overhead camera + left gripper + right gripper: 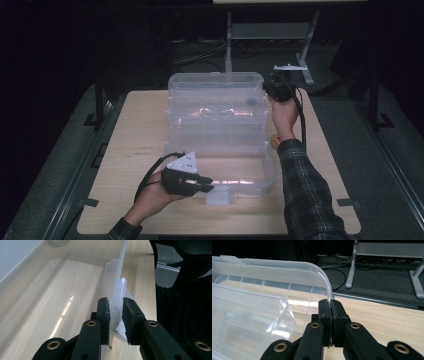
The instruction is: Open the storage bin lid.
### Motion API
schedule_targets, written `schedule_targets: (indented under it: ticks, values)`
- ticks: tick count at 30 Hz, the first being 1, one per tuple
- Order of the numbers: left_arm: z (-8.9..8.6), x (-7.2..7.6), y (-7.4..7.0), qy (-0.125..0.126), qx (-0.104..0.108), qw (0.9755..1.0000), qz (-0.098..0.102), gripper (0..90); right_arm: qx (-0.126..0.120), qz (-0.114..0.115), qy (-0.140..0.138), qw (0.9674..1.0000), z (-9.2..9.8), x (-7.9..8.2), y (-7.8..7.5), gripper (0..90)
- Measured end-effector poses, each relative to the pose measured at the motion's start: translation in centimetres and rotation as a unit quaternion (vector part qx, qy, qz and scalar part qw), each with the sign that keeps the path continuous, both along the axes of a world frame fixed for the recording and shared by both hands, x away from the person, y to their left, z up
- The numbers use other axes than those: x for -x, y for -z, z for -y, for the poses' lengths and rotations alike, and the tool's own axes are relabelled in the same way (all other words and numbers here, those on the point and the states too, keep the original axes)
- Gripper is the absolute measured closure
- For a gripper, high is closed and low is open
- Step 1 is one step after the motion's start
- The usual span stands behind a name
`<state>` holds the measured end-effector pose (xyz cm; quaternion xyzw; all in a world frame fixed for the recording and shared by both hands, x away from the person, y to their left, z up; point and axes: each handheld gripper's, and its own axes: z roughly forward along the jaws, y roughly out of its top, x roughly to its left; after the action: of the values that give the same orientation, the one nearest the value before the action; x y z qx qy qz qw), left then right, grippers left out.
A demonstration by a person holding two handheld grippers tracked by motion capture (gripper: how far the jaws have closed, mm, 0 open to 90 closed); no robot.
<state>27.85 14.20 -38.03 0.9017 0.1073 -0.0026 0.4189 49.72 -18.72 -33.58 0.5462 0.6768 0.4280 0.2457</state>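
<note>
While both grippers grip the clear storage box [220,135], its lid stands raised at 12 o'clock.

Left gripper [209,186] is clamped on the front latch tab [117,302] at the box's 6 o'clock wall; right gripper [274,89] pinches the lid rim [327,291] at the far 2 o'clock corner. The box's long axis runs 9 to 3 across the table [140,150], so the right hand is nearer the lid.

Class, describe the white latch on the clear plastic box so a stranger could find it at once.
Start at the wooden table, where a big clear plastic box stands open in stepped tiers. Go to its near front wall, where the left gripper is clamped. The latch is the small flap hanging there: cloudy white, while the walls around it are see-through.
</note>
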Motion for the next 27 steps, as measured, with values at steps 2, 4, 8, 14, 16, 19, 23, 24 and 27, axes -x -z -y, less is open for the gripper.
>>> schedule_targets:
  ticks: [2, 4, 8, 14, 16, 19, 23, 24, 27]
  values:
    - [0.0, 0.0, 0.0, 0.001, 0.000, 1.0000, 0.000, 75.9, 0.000, -0.003, 0.002, 1.0000, -0.1, -0.2, 0.2, 88.7]
    - [0.0, 0.0, 0.0, 0.000, 0.003, 1.0000, -0.003, 75.9, 0.000, -0.004, 0.004, 1.0000, -0.1, -0.3, 0.4, 88.7]
    - [-0.1, 0.0, 0.0, 0.000, 0.002, 1.0000, -0.004, 75.9, 0.002, -0.010, 0.006, 0.9999, -0.2, -0.6, 0.8, 88.9]
    - [-0.1, 0.0, 0.0, 0.000, 0.003, 1.0000, -0.005, 75.9, 0.015, -0.023, 0.008, 0.9996, -0.4, -1.1, 1.6, 89.8]
    - [-0.1, 0.0, 0.0, 0.000, 0.003, 1.0000, -0.006, 75.9, 0.016, -0.032, 0.007, 0.9993, -0.4, -1.4, 2.1, 90.0]
    - [-0.1, 0.0, 0.0, 0.001, 0.002, 1.0000, -0.005, 75.9, 0.019, -0.038, 0.008, 0.9991, -0.4, -1.7, 2.6, 90.0]
    - [-0.1, 0.0, 0.0, 0.001, 0.002, 1.0000, -0.005, 75.9, 0.011, -0.040, 0.004, 0.9991, -0.2, -1.8, 2.6, 90.0]
    - [-0.1, 0.0, 0.0, 0.001, 0.002, 1.0000, -0.004, 75.9, 0.011, -0.040, 0.005, 0.9991, -0.2, -1.8, 2.6, 89.9]
    - [-0.1, 0.0, 0.0, 0.001, 0.003, 1.0000, -0.005, 75.9, 0.010, -0.041, 0.003, 0.9991, -0.1, -1.8, 2.6, 89.4]
